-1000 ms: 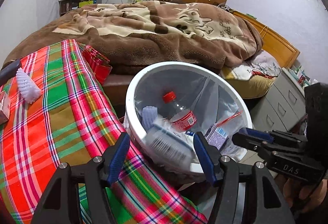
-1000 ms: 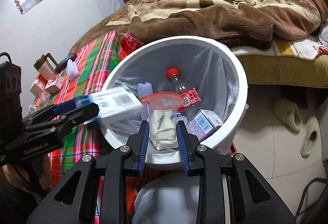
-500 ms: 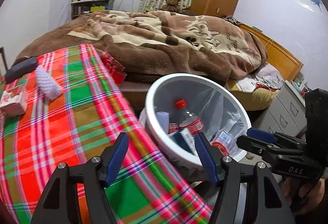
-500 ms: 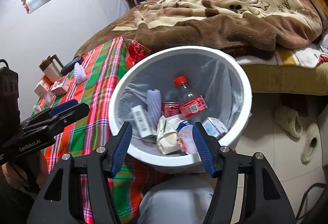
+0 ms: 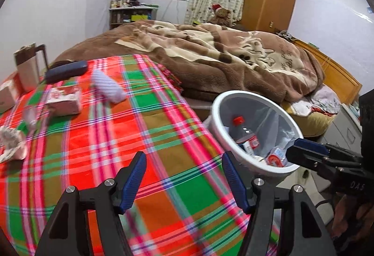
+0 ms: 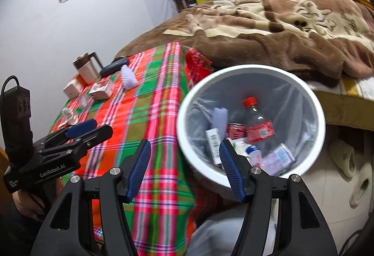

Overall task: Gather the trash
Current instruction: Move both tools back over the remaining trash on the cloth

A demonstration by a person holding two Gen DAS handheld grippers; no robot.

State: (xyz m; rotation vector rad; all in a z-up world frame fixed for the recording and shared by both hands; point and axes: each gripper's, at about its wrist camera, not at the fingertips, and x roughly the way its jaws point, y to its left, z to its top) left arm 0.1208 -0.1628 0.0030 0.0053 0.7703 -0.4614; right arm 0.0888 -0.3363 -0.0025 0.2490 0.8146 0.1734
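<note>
Low in the left wrist frame, the left gripper (image 5: 183, 176) stands spread wide over the plaid tablecloth (image 5: 98, 139), holding and touching nothing. Low in the right wrist frame, the right gripper (image 6: 184, 166) gapes equally wide and empty, straddling the near rim of the white bin (image 6: 318, 115). Inside the bin lie a red-capped bottle (image 6: 256, 121) and small cartons. Crumpled wrappers (image 5: 11, 143) sit at the left edge of the cloth.
</note>
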